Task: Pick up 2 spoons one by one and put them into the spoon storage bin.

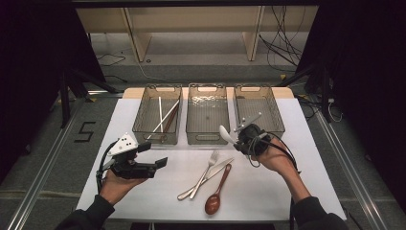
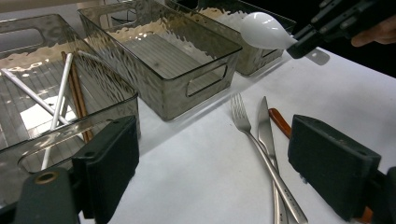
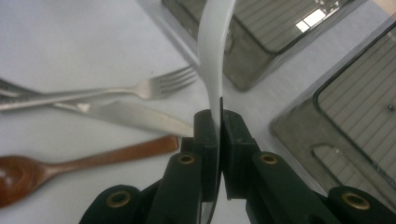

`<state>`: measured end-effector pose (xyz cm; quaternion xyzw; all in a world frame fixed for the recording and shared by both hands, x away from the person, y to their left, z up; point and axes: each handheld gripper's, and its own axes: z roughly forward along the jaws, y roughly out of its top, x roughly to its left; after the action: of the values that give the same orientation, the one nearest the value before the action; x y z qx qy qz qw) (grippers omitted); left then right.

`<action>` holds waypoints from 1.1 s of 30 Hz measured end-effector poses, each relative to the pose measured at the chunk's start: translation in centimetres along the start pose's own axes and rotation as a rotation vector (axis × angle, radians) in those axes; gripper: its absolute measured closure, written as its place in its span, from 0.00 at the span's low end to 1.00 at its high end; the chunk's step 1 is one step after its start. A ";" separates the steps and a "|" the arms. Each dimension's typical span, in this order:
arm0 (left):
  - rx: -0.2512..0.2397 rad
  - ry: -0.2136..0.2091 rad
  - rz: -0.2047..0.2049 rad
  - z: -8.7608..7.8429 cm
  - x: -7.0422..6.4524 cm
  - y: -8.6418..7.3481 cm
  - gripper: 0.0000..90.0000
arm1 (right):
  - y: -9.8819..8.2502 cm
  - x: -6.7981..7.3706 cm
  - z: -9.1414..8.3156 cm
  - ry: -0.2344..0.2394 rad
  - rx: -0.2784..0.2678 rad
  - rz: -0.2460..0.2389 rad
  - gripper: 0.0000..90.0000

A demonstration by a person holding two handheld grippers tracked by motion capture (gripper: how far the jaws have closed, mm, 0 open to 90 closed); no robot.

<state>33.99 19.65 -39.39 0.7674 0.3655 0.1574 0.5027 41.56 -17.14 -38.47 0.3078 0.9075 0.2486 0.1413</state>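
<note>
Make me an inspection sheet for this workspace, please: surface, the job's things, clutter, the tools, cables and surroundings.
Surface: white table top, bare apart from cutlery.
Job's things: white spoon held above the table; fork, knife and wooden spoon lie together; three clear bins, left bin holds chopsticks, middle bin looks empty, right bin partly hidden.
Clutter: nothing seen.
Tools: right tool shut on the white spoon's handle; left tool open, holding nothing.
Cables: black cable loops at the right tool; loose cables on the floor behind.
Surroundings: wooden shelving, dark curtains.

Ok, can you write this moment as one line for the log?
right gripper: shut on white spoon | left gripper: open, holds nothing | fork, knife, wooden spoon: on table
</note>
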 end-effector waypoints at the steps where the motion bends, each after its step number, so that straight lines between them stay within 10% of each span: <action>1: -0.001 0.005 -0.003 -0.1 0.0 -0.1 0.18 | 0.3 -0.1 0.1 -0.002 -0.006 0.002 0.96; 33: -0.006 -0.010 -0.004 0.1 0.0 -0.4 0.18 | 8.4 -3.4 5.1 -0.024 -0.015 0.098 0.96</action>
<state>33.82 19.70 -39.80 0.7660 0.3639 0.1537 0.5070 50.35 -11.65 -37.83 0.3538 0.8876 0.2583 0.1422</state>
